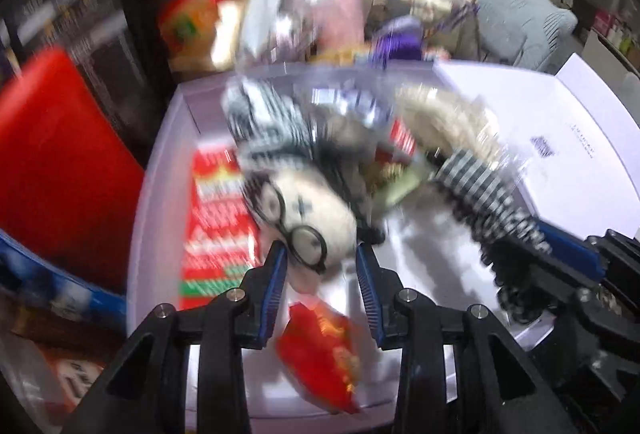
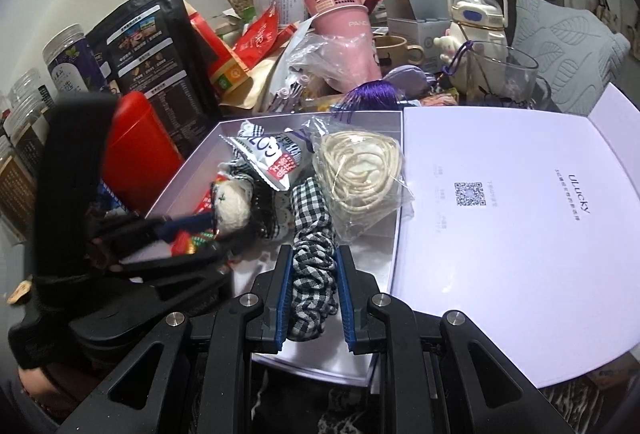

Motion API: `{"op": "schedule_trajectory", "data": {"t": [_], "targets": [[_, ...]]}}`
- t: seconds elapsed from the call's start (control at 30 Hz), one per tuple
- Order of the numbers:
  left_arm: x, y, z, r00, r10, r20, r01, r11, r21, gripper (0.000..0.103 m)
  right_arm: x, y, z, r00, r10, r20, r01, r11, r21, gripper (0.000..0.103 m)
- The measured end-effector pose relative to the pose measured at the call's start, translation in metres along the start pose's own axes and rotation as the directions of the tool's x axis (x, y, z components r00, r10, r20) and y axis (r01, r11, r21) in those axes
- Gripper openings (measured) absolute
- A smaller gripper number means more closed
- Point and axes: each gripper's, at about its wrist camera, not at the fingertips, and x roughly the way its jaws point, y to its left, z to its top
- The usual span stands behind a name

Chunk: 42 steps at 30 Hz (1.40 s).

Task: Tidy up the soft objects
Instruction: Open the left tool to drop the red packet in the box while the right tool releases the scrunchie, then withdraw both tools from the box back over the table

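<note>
A cream-headed doll (image 1: pixel 308 210) with round black glasses and a checked dress was seen lying in the pale open box (image 2: pixel 188 170), toward its left wall, over red printed packets (image 1: pixel 218 210). The left gripper (image 1: pixel 322 262) was held over the doll's head, its jaws set close on either side of the head; the view was blurred, so a firm pinch could not be told for certain. The right gripper (image 2: pixel 312 298) was pressed shut on a black-and-white checked fabric piece (image 2: pixel 312 246), which was draped over the box's near edge. A bagged coil of cream cord (image 2: pixel 360 170) and a white snack packet (image 2: pixel 266 154) were found toward the box's far wall. The lid (image 2: pixel 520 218) lay open flat at the box's right edge. A red pouch (image 1: pixel 320 346) was seen below the left jaws, in the near part of the box.
</note>
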Motion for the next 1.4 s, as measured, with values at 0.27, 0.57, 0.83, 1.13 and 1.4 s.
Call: {"op": "schedule_trajectory", "data": {"t": [0.27, 0.57, 0.83, 1.13, 1.4], "targets": [[0.01, -0.004, -0.004, 1.0, 0.003, -0.024, -0.003, 1.0, 0.014, 0.035, 0.003, -0.004, -0.001, 1.0, -0.01, -0.006, 0.01, 1.0, 0.0, 0.021], [0.02, -0.004, -0.002, 0.998, 0.015, -0.06, -0.014, 1.0, 0.009, 0.036, 0.012, -0.002, -0.002, 0.999, -0.026, -0.044, 0.025, 1.0, -0.014, 0.022], [0.021, -0.002, -0.002, 0.997, 0.047, -0.064, -0.047, 0.999, 0.008, 0.039, 0.011, -0.002, -0.002, 0.998, -0.024, -0.054, 0.023, 1.0, -0.019, 0.027], [-0.002, 0.004, -0.005, 0.998, 0.065, -0.012, -0.065, 0.998, -0.008, 0.061, -0.011, 0.007, 0.001, 0.997, -0.079, -0.028, 0.077, 0.996, -0.054, 0.056], [-0.023, -0.002, -0.005, 0.995, 0.089, 0.043, -0.09, 0.996, 0.009, 0.08, -0.024, -0.003, 0.002, 0.989, -0.144, -0.03, 0.143, 0.989, -0.048, 0.056]]}}
